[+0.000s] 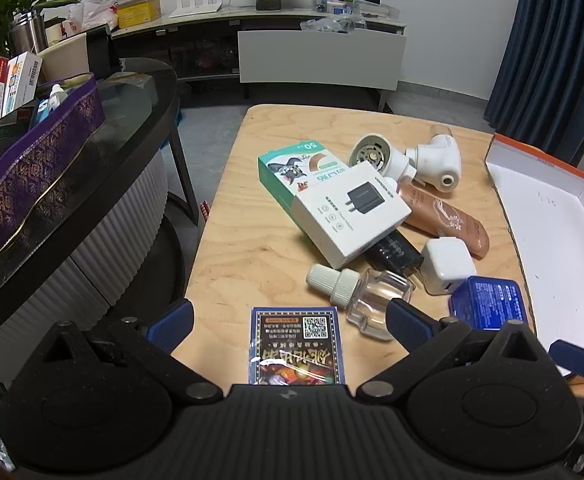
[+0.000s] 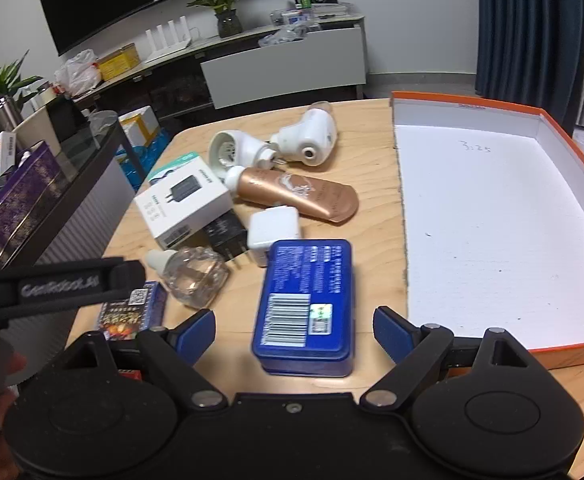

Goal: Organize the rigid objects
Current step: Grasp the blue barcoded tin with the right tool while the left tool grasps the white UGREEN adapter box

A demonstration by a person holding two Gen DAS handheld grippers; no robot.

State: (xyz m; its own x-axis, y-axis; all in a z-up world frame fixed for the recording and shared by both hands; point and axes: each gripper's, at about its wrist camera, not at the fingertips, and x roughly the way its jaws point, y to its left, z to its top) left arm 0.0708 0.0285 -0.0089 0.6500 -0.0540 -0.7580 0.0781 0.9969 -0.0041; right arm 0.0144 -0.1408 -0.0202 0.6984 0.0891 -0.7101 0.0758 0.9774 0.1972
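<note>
My left gripper (image 1: 288, 322) is open, its jaws on either side of a blue card pack (image 1: 297, 346) lying flat on the wooden table (image 1: 248, 240). My right gripper (image 2: 294, 330) is open around the near end of a blue tin (image 2: 306, 300). Behind lie a clear glass bottle (image 2: 194, 276), a white charger box (image 2: 184, 206), a black plug (image 2: 228, 236), a white adapter (image 2: 274, 230), a bronze tube (image 2: 304, 196) and two white plastic parts (image 2: 308, 136). An open, empty orange-rimmed white box (image 2: 492, 216) sits to the right.
A green box (image 1: 288, 172) lies under the white charger box. A dark glass side table (image 1: 104, 152) with a purple case (image 1: 24, 184) and small boxes stands on the left. A TV cabinet, plants and a blue curtain are behind.
</note>
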